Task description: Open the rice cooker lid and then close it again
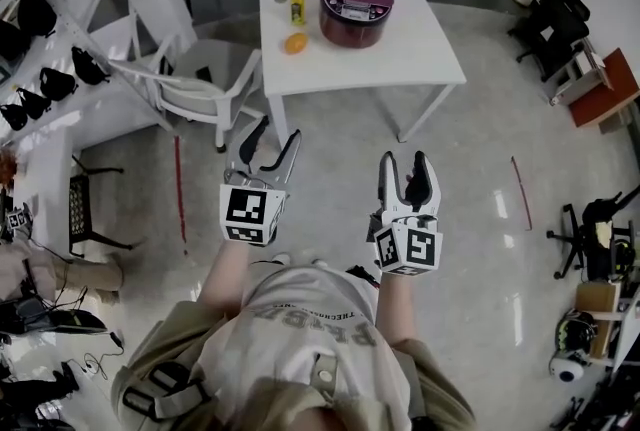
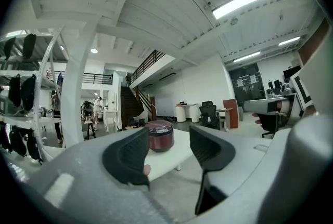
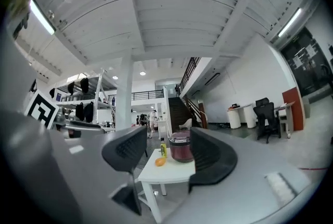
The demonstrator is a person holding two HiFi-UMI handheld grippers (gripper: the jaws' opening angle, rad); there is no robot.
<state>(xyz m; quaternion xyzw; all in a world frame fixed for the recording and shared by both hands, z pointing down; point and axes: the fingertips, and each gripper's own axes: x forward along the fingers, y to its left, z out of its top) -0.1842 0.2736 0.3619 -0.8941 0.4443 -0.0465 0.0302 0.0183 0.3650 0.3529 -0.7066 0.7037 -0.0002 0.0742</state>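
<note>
Two sets of tongs were held out ahead of the person, the left tongs (image 1: 278, 141) and the right tongs (image 1: 405, 167), both released, jaws apart with nothing between them. The round dark-red rice cooker (image 1: 356, 4), its lid down, sat toward the far side of the white square counter (image 1: 425, 54), well apart from the person, so the step in hand looked like the approach. To do it well, I judged, the person needed to close that gap first, come squarely to the cooker's near side where the grey panel lay, and find the lid's catch before pressing, steadying the body with the other tongs. Only the head view showed the floor between and the white plastic chair (image 1: 205, 84) beside the counter. The right gripper view showed the small yellow bottle (image 3: 163, 150) and the orange fruit (image 3: 160, 162) left of the cooker. The left gripper view framed the cooker between its jaws but showed no bottle.
</note>
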